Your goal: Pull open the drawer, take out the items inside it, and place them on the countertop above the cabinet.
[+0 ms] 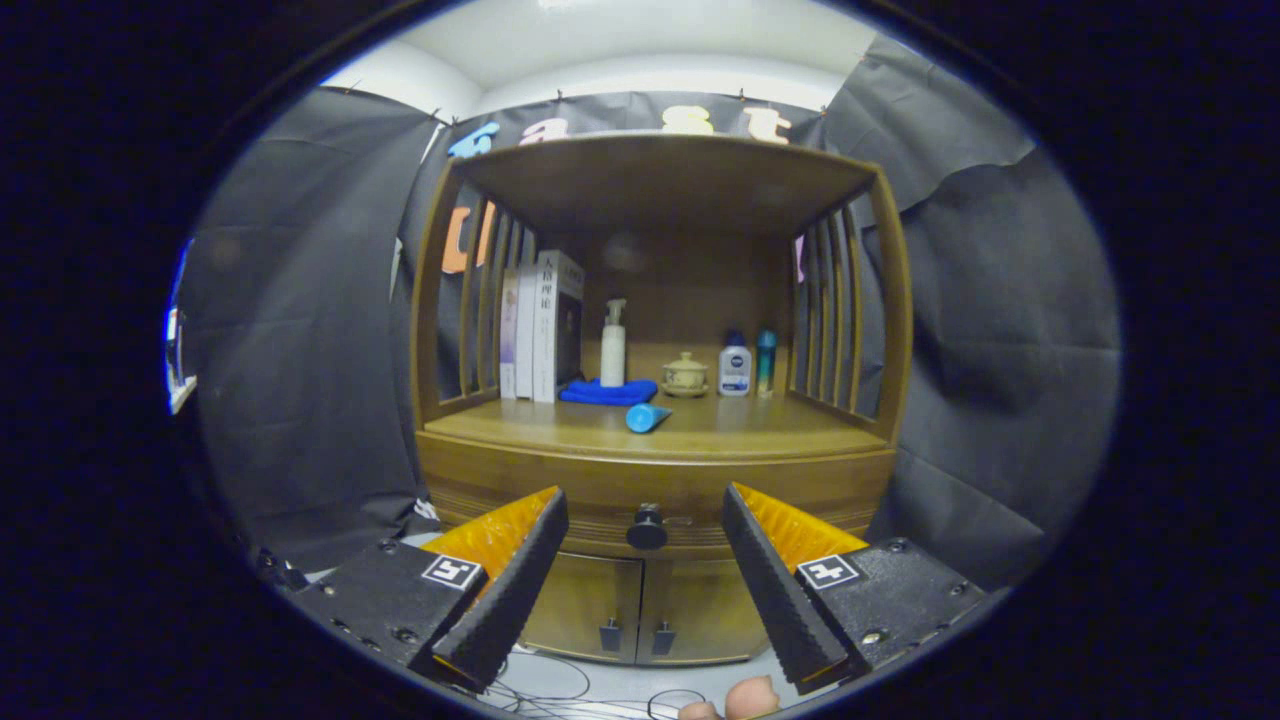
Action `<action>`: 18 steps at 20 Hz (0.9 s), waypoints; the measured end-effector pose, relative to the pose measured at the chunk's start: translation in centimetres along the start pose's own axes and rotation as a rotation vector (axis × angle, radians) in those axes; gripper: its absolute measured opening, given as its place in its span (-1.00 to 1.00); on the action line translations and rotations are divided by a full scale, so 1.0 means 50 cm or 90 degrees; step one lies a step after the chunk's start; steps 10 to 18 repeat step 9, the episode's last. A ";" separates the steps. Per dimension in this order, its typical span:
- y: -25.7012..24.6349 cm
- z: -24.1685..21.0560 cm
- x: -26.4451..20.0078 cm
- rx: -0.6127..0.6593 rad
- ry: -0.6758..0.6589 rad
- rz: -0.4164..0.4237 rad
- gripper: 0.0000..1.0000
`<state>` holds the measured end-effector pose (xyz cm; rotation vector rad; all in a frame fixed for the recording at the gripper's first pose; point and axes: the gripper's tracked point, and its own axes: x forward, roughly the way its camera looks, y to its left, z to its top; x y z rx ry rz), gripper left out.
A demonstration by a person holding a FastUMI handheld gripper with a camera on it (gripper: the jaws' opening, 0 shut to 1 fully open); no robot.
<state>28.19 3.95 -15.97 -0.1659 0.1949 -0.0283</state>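
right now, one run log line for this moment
stage: approach | tool: open, empty | drawer: closed | drawer knob: beyond fingers, centred in the gap, untouched | countertop: blue tube lying

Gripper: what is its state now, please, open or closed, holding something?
Gripper: open, holding nothing; the drawer knob sits between its fingers, beyond them, untouched.

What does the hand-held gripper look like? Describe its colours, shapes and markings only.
The hand-held gripper has two wedge-shaped fingers with black ribbed pads on their inner faces and orange ridged outer sides. Each finger sits on a black block with screws, and each block bears a small square black-and-white marker.
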 end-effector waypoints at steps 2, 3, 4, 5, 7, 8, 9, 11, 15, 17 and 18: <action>-0.015 0.009 -0.056 -0.004 -0.005 -0.007 0.99; -0.013 0.017 -0.083 -0.003 -0.011 -0.002 1.00; -0.011 0.026 -0.107 -0.001 -0.020 0.005 1.00; -0.011 0.032 -0.126 0.002 -0.027 0.010 1.00; -0.008 0.045 -0.168 0.014 -0.035 0.019 0.99; -0.005 0.052 -0.189 0.022 -0.035 0.026 0.99; -0.003 0.060 -0.205 0.030 -0.037 0.032 0.99; -0.003 0.060 -0.205 0.030 -0.037 0.032 0.99; -0.003 0.060 -0.205 0.030 -0.037 0.032 0.99; -0.003 0.060 -0.205 0.030 -0.037 0.032 0.99; -0.003 0.060 -0.205 0.030 -0.037 0.032 0.99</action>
